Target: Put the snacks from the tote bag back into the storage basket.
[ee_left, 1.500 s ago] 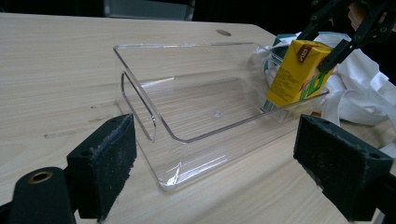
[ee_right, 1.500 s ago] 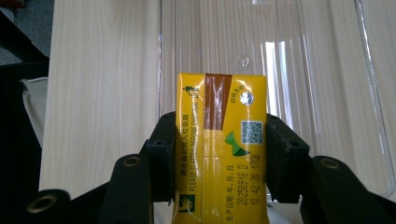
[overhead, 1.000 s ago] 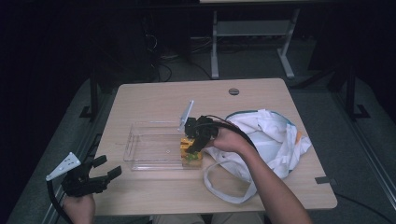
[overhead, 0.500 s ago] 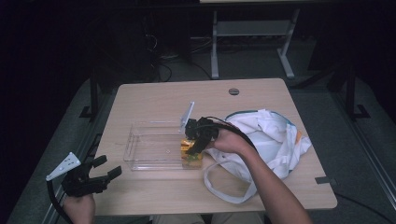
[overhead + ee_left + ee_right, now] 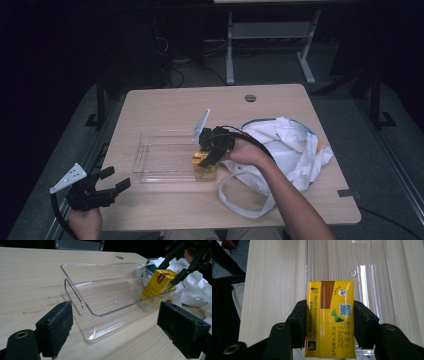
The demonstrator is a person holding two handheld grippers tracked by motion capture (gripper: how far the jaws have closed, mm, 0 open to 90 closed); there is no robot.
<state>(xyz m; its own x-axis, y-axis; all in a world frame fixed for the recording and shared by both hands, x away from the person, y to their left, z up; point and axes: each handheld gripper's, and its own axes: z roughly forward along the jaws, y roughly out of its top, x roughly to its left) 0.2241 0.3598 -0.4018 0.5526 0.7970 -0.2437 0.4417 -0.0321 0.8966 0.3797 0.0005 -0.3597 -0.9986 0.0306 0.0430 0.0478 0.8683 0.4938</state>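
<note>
The right claw (image 5: 329,322) is clamped on a yellow juice carton (image 5: 329,317), one jaw flat against each narrow side, and holds it at the right end of the clear plastic tray (image 5: 160,165) that sits mid-counter. In the left gripper view the carton (image 5: 157,282) leans a little, its base low inside the tray's (image 5: 75,292) far end. To finish well, the hand should straighten the carton, lower it until the base rests flat on the tray floor, then open the jaws only enough to free the sides and lift straight up, so the tray wall is not nudged. The left claw (image 5: 107,187) hangs off the counter's (image 5: 165,107) near left corner, jaws apart and empty. The white cloth bag (image 5: 285,145) lies at the right side of the counter. Compared with a second ago, little differs: the carton sits marginally lower in the tray, and the left claw has not moved.
</note>
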